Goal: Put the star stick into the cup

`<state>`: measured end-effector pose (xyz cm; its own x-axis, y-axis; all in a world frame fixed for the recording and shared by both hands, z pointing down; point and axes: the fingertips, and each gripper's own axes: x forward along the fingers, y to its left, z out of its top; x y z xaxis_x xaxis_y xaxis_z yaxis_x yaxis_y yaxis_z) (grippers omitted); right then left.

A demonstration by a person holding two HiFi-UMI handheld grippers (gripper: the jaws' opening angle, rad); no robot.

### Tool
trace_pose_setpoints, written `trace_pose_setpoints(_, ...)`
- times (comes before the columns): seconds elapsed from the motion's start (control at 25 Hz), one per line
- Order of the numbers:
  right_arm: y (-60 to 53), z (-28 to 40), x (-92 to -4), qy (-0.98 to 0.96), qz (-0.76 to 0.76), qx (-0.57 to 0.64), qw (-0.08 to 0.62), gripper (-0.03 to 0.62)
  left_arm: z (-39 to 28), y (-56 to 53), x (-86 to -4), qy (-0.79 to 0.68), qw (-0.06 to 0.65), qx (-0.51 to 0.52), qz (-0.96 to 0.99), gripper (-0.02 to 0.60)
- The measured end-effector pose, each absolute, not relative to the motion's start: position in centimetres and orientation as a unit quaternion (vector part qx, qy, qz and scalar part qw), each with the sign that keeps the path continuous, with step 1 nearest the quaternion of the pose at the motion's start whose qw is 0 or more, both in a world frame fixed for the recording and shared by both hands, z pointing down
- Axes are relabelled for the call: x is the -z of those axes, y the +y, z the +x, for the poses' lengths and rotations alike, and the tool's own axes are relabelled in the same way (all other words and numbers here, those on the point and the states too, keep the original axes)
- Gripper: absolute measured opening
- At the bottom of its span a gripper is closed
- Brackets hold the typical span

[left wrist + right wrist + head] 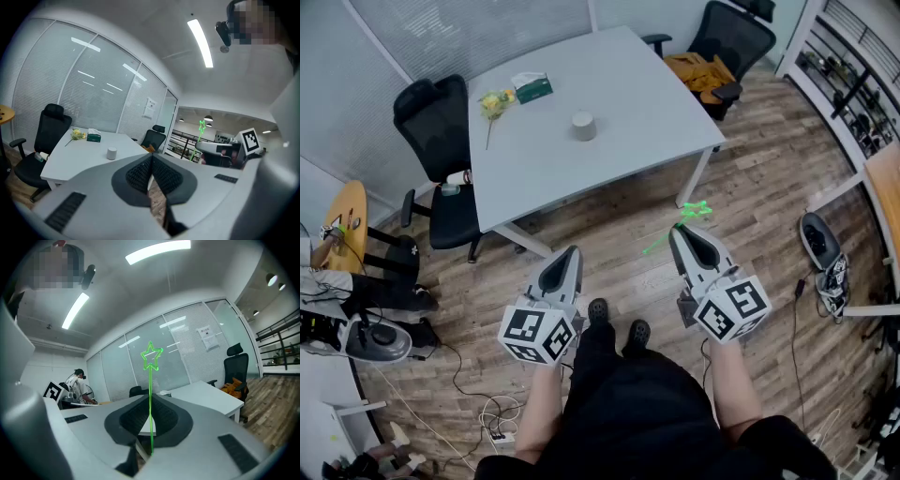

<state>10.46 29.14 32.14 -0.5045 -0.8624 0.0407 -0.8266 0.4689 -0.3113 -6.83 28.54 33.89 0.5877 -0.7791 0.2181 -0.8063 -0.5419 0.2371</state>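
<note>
A: Green, thin and see-through, the stick (150,380) looks like light plastic with an outlined star at one end. Where is it?

B: In the right gripper (680,234), lower middle of the head view, over the wood floor. The jaws are pinched together on the shaft partway along. The star end pokes out one side and a bare end out the other.

A: And the other claw?

B: The left gripper (151,159) has its jaws closed against each other with nothing between them. It hangs beside the right one, low in the frame.

A: The cup?

B: Small and pale, the cup (583,126) stands upright on the grey table (647,84) in the upper middle, well apart from both grippers.

A: How would you judge the handling?

B: Near weightless, I'd say, and probably whippy, so the free ends may wobble. It looks smooth too, so it could twist or slide in the pads. The shaft is the place to grip, since the star looks flimsy.

A: Which end goes in?

B: Likely the bare one, star up. The cup seems light and could tip if the stick nudges its rim.
</note>
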Motion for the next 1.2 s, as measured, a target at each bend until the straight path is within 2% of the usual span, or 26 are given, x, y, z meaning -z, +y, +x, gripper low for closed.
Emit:
trace_pose_setpoints(0.52,30.7,12.5,-31.4,0.855,-0.490,0.151,0.077,0.025,-4.7,30.3,-33.0,-0.455,0.149,-0.045,0.877,-0.005)
trace_pose_setpoints(1.2,26.9,10.6,-31.3,0.857,-0.492,0.139,0.064,0.026,-7.0,26.4,-33.8,-0.457,0.155,-0.041,0.875,-0.005)
